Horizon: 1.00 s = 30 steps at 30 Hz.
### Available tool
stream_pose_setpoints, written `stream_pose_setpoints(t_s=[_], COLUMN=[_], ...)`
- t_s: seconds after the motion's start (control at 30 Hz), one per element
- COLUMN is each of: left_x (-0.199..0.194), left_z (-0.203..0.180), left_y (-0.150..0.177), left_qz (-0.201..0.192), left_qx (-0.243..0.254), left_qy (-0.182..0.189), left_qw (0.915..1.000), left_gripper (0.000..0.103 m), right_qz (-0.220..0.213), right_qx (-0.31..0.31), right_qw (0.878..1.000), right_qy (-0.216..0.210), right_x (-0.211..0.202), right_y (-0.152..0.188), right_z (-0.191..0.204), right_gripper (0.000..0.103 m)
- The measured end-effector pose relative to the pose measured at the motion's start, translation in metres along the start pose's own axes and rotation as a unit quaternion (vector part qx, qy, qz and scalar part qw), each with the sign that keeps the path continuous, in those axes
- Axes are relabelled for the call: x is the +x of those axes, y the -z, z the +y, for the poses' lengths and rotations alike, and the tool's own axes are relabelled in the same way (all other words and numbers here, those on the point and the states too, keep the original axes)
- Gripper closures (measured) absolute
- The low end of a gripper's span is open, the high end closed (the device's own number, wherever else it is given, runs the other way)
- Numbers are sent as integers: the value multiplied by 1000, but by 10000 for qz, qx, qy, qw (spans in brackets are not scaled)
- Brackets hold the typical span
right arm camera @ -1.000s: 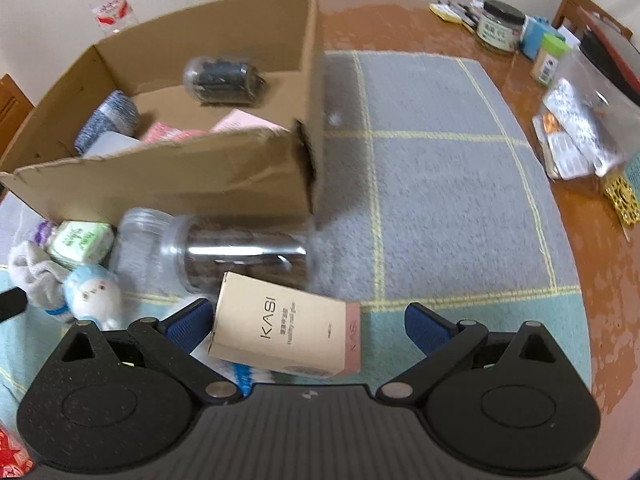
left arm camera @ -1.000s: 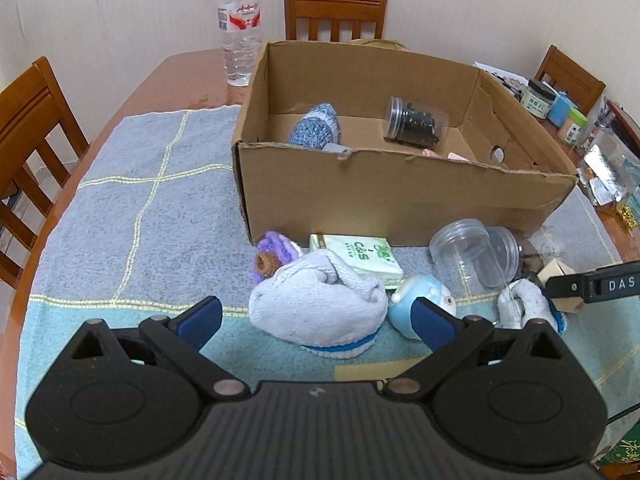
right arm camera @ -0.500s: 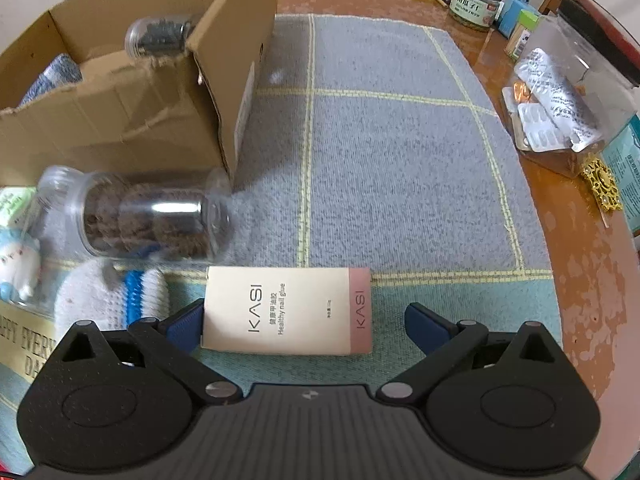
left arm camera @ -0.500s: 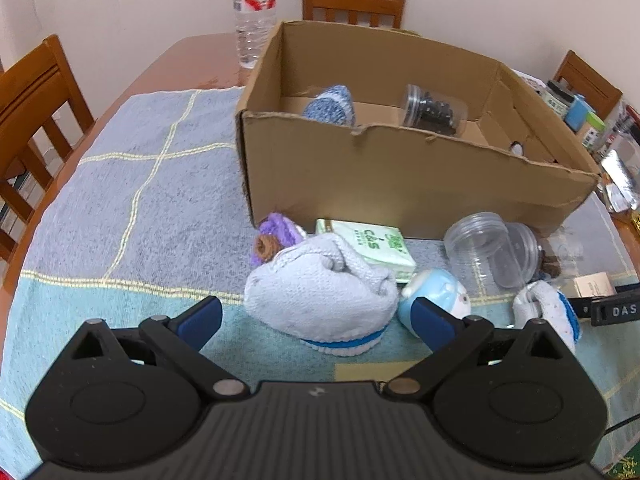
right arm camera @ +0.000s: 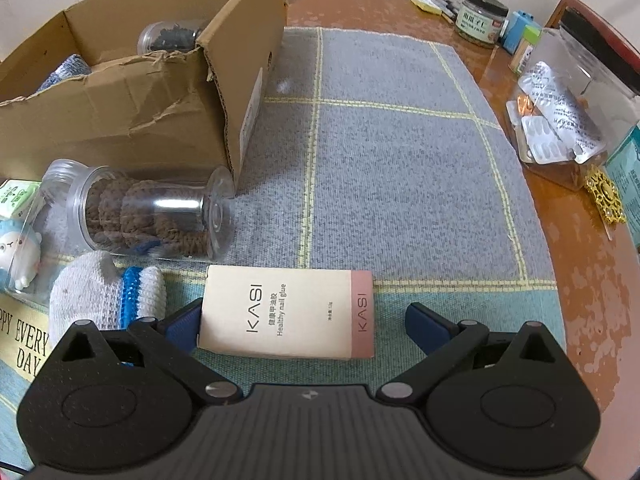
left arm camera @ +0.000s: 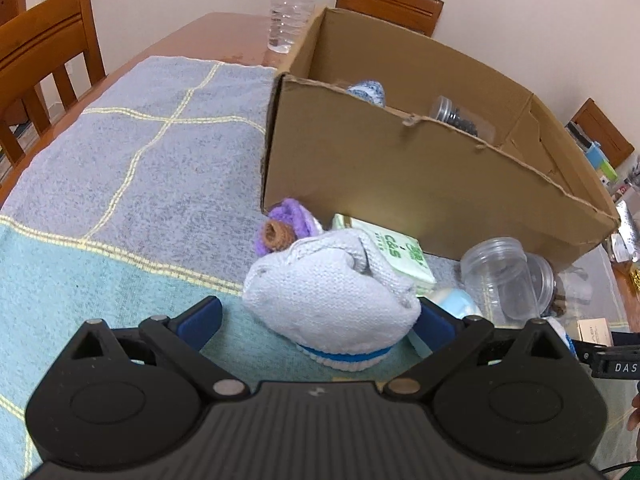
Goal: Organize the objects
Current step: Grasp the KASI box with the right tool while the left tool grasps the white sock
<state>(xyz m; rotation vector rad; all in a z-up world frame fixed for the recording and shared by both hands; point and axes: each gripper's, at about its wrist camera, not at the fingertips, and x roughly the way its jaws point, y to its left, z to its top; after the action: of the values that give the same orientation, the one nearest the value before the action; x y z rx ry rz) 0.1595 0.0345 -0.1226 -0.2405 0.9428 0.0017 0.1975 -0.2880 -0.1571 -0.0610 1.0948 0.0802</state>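
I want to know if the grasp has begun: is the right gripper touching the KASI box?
Cannot tell. In the right wrist view the right gripper is open; the KASI box meets the left finger's edge, while teal cloth shows before the other finger.

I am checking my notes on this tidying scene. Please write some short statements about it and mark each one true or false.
1. The KASI box lies flat on the mat between the open fingers of the right hand-held gripper. True.
2. The clear jar with brown knitted pieces stands upright. False: it lies on its side beside the cardboard box.
3. The left hand-held gripper is shut on the white knitted sock. False: its jaws are open on either side of the sock.
4. A jar with dark contents lies inside the cardboard box. True.
5. The water bottle is inside the cardboard box. False: it stands on the table behind it.
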Motion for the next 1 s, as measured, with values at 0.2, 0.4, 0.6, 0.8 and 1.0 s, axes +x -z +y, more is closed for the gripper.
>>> stream_pose_setpoints(t_s=[0.2,0.4,0.6,0.8,1.0], left_x=[5,8,7,5,-1], left_z=[4,2,-4,-3,-7], left_y=[2,0,-1,-2,-4], left_qz=[72,45,28,54,115], left_qx=[-272,-351,-299,-248,46], left_qy=[82,134,109,159,167], left_qw=[9996,9993,9995,9996,9998], left_gripper=[4,11,20,26,29], right_qz=[-206,-66,-70,-20,20], right_qx=[-140,-112,-199,-336,-335], right_qw=[9997,9999,9997,9993,9992], right_qy=[-75,-57,-105,-161,-236], right_x=[8,-3,-13,-18,-24], right_y=[-2,1,4,3,3], right_z=[-5,-2,4,10,11], right_gripper=[0,0,5,18,19])
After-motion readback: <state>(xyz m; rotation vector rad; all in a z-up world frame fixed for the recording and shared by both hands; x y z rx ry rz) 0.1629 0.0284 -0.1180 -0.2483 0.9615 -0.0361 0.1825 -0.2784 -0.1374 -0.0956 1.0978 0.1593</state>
